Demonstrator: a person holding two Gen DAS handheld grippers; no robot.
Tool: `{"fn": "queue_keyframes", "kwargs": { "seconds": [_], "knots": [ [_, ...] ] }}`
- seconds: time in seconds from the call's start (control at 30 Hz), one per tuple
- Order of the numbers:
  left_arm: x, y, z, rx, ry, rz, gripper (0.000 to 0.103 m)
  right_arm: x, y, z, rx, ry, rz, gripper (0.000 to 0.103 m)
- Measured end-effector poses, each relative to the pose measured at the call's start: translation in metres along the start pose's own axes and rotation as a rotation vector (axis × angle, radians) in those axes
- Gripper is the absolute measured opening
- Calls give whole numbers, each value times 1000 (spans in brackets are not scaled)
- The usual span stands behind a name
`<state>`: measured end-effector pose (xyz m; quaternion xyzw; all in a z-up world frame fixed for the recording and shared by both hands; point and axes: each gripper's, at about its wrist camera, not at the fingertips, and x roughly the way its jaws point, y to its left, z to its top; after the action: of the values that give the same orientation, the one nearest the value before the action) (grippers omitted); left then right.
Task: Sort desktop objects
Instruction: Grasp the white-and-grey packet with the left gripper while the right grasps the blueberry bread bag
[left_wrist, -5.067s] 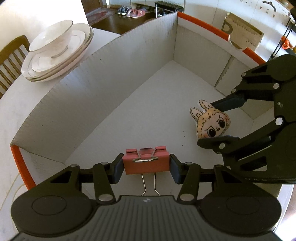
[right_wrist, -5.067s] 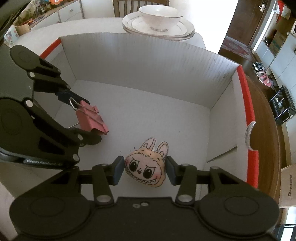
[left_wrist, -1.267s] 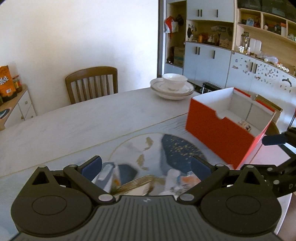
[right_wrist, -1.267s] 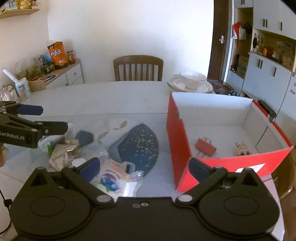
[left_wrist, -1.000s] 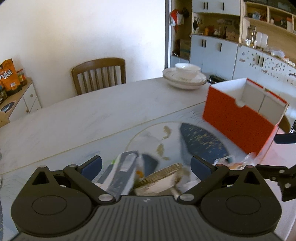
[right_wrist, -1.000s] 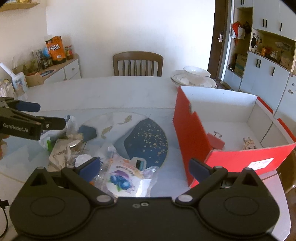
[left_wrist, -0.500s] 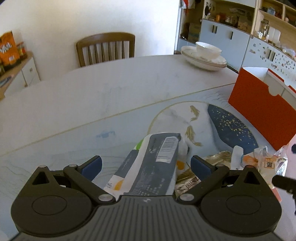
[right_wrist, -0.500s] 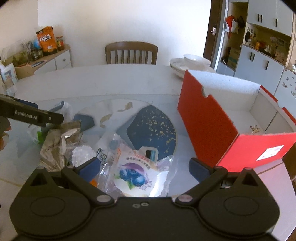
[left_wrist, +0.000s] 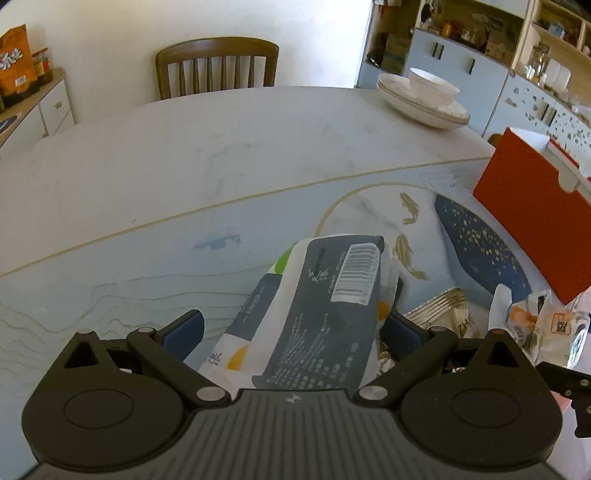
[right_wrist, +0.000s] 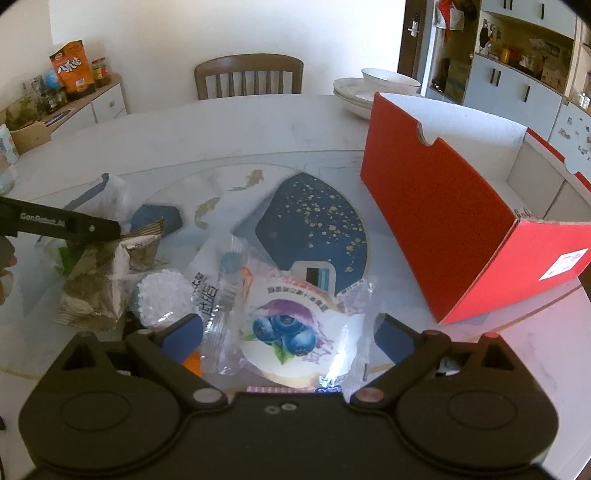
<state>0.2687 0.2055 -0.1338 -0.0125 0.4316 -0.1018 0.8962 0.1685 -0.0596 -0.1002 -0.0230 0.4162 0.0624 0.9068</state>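
On pale marble-look round table (left_wrist: 258, 147) with fish-print mat, kitchen cabinets behind: one wooden chair (left_wrist: 217, 66), one red cardboard box (right_wrist: 461, 229), left gripper (left_wrist: 291, 328) spread around grey-white tissue pack (left_wrist: 325, 314), right gripper (right_wrist: 288, 328) spread over blueberry snack packet (right_wrist: 291, 328).

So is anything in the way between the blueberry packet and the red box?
Nothing visible blocks it. The blueberry packet lies between the open fingers of the right gripper, and only bare table mat stretches from it to the red box. The box wall is tall, though, so the packet would probably need lifting over the rim.
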Motion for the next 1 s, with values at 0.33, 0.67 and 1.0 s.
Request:
{"fn": "queue_keyframes", "kwargs": {
  "seconds": [0.33, 0.67, 1.0],
  "knots": [
    [-8, 6, 0, -60, -10, 2, 76, 1, 0, 2, 6, 17, 16, 88],
    [-19, -1, -4, -40, -26, 31, 47, -5, -4, 2, 1, 7, 41, 63],
    [-37, -10, -3, -38, -50, 49, 23, -15, -11, 6, 40, -16, 86, 59]
  ]
}}
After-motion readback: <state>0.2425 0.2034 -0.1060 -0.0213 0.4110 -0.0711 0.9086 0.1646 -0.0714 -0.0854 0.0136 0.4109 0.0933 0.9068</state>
